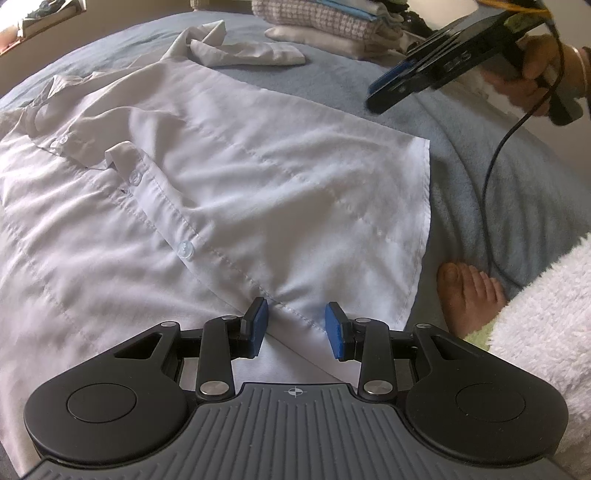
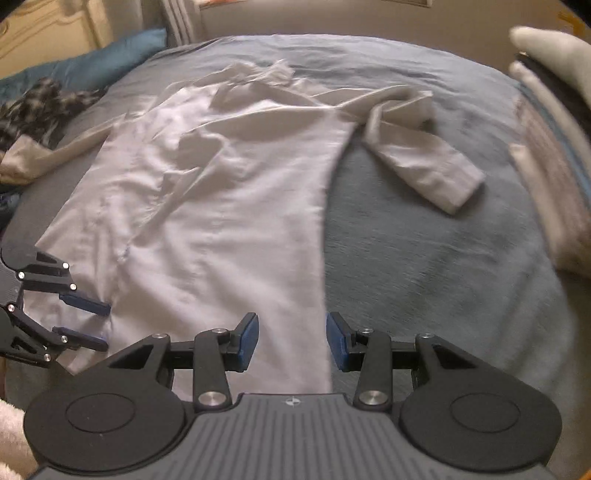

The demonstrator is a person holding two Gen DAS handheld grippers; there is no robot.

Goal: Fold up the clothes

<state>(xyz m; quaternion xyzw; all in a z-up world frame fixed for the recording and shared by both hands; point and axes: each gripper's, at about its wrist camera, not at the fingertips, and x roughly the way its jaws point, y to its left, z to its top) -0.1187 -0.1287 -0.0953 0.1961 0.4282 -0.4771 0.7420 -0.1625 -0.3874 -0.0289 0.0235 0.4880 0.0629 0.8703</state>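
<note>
With the right gripper lifted clear and empty, jaws apart, and the left gripper open over the shirt hem, its 2 loose sleeves could bunch into any fold

The only marks close to readable stand on the right gripper, seen from the left wrist view: pale raised characters on the side of its black body, too blurred to make out with any certainty. A small crosshair sign, a circle cut by a cross, sits at the middle of the front edge of each grey ribbed camera housing, and the same sign shows on the housing in the right wrist view. The white shirt carries no label or print that can be read, and the folded pile of clothes shows only a woven check pattern.
</note>
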